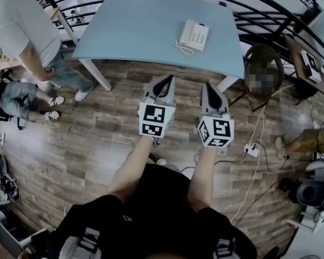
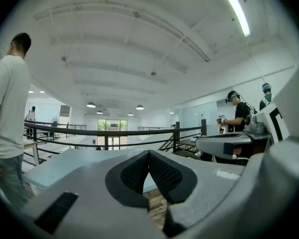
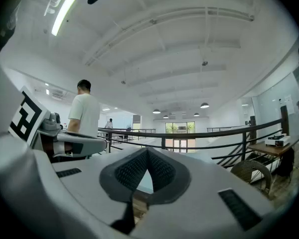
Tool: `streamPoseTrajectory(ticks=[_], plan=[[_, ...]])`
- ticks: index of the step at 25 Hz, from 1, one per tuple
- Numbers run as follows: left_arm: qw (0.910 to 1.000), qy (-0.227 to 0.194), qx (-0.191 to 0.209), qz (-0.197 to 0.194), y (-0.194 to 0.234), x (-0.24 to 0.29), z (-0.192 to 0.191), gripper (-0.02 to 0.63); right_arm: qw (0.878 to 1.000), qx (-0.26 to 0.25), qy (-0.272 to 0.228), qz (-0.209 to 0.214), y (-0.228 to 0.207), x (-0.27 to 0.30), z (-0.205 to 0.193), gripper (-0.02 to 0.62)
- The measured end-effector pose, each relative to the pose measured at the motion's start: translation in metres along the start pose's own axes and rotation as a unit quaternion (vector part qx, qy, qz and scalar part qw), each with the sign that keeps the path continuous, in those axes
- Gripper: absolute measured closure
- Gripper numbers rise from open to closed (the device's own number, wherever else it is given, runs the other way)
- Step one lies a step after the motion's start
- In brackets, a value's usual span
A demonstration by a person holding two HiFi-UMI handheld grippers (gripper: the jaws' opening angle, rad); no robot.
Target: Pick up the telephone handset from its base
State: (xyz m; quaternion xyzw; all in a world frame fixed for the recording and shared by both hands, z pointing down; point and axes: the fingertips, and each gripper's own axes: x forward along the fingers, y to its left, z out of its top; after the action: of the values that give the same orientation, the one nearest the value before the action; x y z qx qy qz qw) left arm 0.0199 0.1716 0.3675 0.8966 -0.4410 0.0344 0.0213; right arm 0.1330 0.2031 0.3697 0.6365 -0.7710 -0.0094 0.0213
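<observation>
I judge that I am at the very start: the approach is not yet begun. My left gripper (image 1: 165, 81) and my right gripper (image 1: 210, 86) both point level, and each has its jaws clenched tip to tip with nothing between them. The telephone (image 1: 194, 36) lies on the blue table (image 1: 140, 31), well ahead of both pairs of jaws and a little nearer to the line of the right pair. The handset (image 1: 186, 33) rests on the base, on its left side. Neither gripper view shows the phone. For the next move I would bring one gripper forward over the table, release its jaws, and place them around the handset's middle.
</observation>
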Motion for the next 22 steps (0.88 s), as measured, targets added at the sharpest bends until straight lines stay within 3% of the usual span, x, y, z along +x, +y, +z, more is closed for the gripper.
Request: streamPoseTrajectory(ticks=[4,13,17,22], plan=[[1.0000,-0.003,-0.003,0.001,-0.001,0.004,-0.001,0.606,1.000,0.001,0.008,0.006,-0.002,0.005,-0.001,0.601],[0.9999,0.000,-0.012,0.007,0.018,0.016,-0.007,0.606,0.998,0.061,0.004,0.010,-0.011,0.030,-0.011,0.601],[0.9999,0.008,-0.003,-0.005,0.037,0.044,-0.015,0.606,0.996,0.090,0.003,0.002,-0.022,0.065,-0.025,0.601],[0.9995,0.023,-0.021,-0.011,0.084,0.106,-0.033,0.606,0.994,0.109,0.016,-0.003,-0.035,0.132,-0.047,0.601]])
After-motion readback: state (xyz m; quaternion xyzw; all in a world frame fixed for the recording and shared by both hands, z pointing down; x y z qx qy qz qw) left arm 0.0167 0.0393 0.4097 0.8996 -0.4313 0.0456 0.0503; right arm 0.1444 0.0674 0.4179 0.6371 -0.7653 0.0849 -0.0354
